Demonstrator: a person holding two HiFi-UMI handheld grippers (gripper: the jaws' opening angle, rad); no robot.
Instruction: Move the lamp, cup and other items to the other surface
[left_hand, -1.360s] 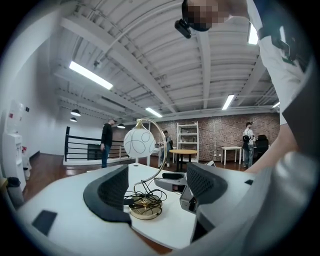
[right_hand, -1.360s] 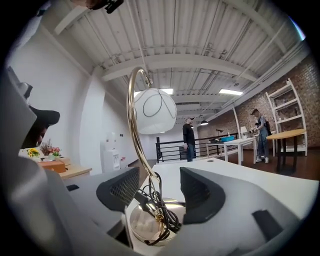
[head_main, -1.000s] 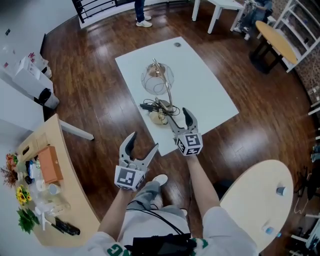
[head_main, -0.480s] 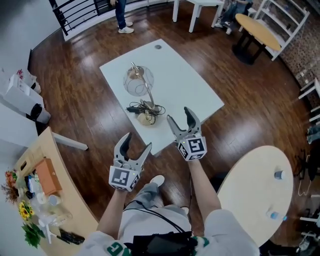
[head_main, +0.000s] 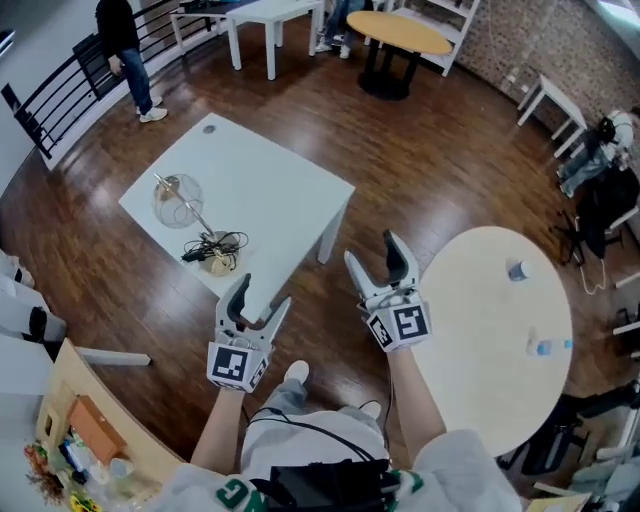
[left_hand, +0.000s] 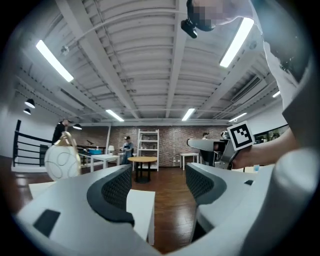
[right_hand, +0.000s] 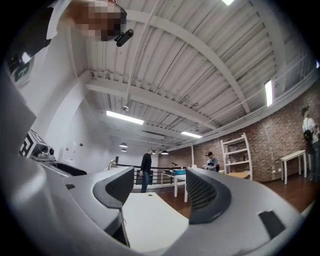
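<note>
The left tongs (left_hand: 159, 187) were open. Nothing was between them and they touched nothing. Through the gap I could only see the brown floor (head_main: 400, 160) and a corner of the white bench (head_main: 280, 180) far behind.

The right tongs (right_hand: 157, 192) were open too, with a good gap. They were empty as well. The flat top of the white bench showed behind them, but they did not touch it.

The person held both tongs out in front, up in the air over the floor. The left tongs were near the edge of the white bench. The right tongs were between the white bench and the round bench (head_main: 480, 340).

The lamp (head_main: 190, 215) stood on the white bench, near its front corner. It had a clear round ball on top and a thin gold stem that leaned over. A black cord (head_main: 205, 247) lay bunched up at its foot. The lamp was well apart from both tongs.

A small cup (head_main: 517, 270) stood on the round bench. Another little blue thing (head_main: 543, 347) sat near it, too small to tell what it was.
</note>
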